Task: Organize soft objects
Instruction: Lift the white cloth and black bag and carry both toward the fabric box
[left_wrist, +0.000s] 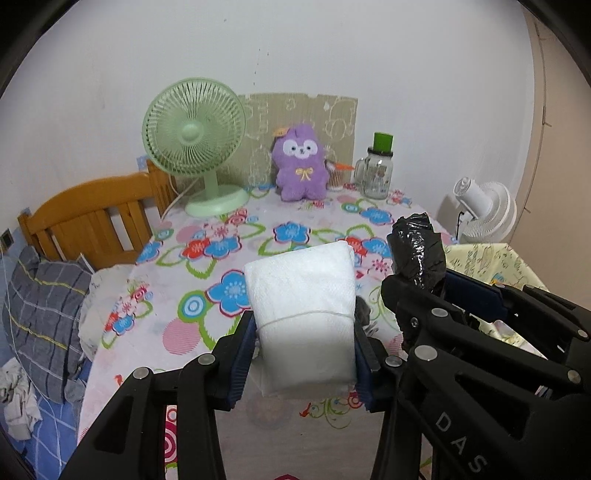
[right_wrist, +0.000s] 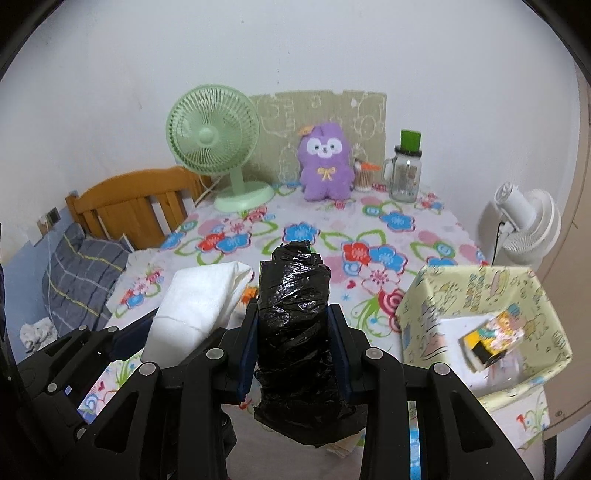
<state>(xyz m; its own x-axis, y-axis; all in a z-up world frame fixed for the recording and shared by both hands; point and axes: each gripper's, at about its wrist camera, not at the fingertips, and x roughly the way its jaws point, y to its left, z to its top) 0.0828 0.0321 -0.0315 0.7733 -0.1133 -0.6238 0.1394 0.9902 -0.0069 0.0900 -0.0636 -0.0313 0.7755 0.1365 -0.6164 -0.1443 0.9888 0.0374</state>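
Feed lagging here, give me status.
Left gripper shut on white bundle. Right gripper shut on black bundle. Box right, path open.

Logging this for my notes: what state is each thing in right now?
Left tool: shut on white bundle, lifted.
Right tool: shut on black bundle, lifted.
Box: open, one small carton inside.
Plush toy: upright.
Jar: lidded.

You face a plain white wall (right_wrist: 332, 48). A desk (right_wrist: 424, 229) under a floral cloth stands against it. To your left is a wooden headboard (right_wrist: 136, 199) and a bed with a grey checked pillow (left_wrist: 40, 295). A white fan (right_wrist: 528, 225) stands at your right.
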